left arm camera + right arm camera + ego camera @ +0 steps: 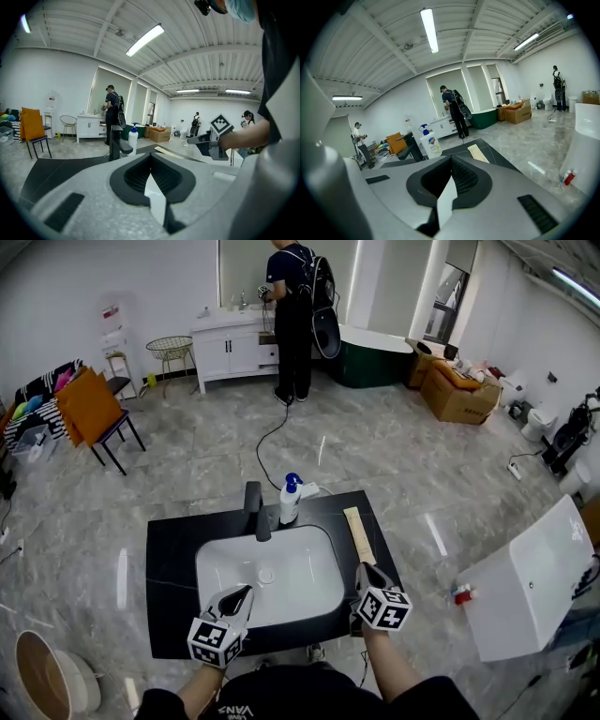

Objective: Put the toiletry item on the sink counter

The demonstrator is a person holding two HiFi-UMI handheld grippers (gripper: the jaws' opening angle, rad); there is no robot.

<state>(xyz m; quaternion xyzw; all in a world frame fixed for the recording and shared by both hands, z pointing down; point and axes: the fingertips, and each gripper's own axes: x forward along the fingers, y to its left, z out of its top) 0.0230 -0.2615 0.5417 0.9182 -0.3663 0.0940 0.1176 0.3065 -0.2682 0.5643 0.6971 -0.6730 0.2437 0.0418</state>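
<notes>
A long flat tan toiletry item point(359, 533) lies on the right side of the black sink counter point(173, 559); it also shows as a pale strip point(477, 153) in the right gripper view. My right gripper point(367, 570) hovers just in front of its near end, jaws shut with nothing between them. My left gripper point(239, 596) is over the front rim of the white basin point(267, 576), also shut and empty. A white pump bottle with a blue top point(291, 500) stands beside the black faucet point(255, 512) at the back of the counter.
A person point(292, 315) stands at a white vanity far back. An orange chair point(94, 409) is at the far left. A white box-like unit point(530, 582) sits close on the right, and a round tub point(52, 681) at the lower left. A cable runs across the floor.
</notes>
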